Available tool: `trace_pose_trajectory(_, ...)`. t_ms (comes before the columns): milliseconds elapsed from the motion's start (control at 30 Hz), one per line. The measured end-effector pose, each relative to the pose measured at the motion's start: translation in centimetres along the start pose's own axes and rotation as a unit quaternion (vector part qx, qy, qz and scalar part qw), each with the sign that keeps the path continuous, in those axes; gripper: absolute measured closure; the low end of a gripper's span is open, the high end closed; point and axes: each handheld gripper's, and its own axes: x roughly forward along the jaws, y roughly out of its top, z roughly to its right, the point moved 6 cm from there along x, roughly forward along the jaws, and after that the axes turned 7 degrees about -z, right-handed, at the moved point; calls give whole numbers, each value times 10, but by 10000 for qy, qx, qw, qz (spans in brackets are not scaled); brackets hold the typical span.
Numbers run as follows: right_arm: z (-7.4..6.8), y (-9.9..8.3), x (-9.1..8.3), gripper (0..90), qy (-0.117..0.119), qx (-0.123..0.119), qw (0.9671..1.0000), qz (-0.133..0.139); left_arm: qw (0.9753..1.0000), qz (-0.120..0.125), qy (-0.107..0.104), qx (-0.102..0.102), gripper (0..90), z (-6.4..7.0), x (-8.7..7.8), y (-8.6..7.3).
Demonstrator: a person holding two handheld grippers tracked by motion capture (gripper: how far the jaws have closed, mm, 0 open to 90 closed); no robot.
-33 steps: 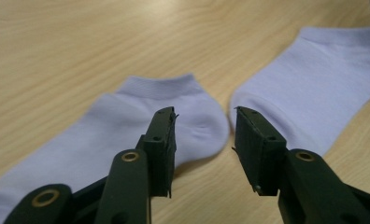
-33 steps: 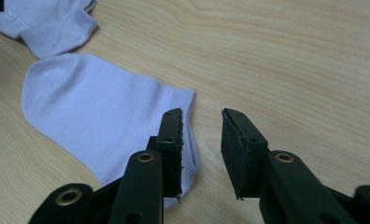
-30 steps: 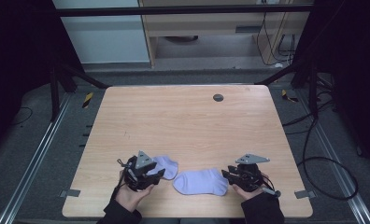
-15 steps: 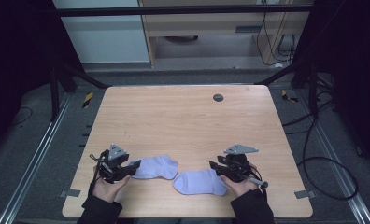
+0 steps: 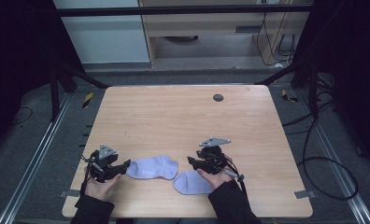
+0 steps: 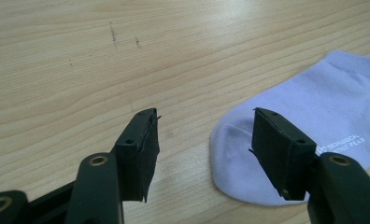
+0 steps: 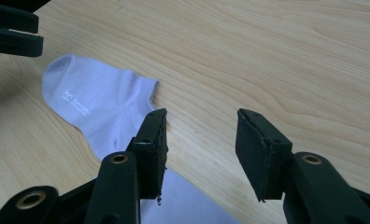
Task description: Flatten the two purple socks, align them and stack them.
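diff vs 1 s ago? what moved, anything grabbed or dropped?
The left tongs slid left along the near edge, drawing one pale lilac ankle sock away from the other pale lilac sock; their jaws now stand open at its toe. The right tongs edged left, open above the second sock. That sock and the light wooden table stayed put.

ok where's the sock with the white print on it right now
In the high view the printed sock lies flat near the table's front edge, left of centre, its toe at the open left gripper and the second sock just right of it.
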Motion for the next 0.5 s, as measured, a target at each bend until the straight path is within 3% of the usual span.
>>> trace_pose_trajectory(333,-20,9,41,550,67,-89,9996,-256,9995,-260,55,193,445,2,12,-4)
trace_pose_trajectory(500,-26,8,57,566,-15,-190,9989,-424,9989,-383,36,251,495,4,16,-6)
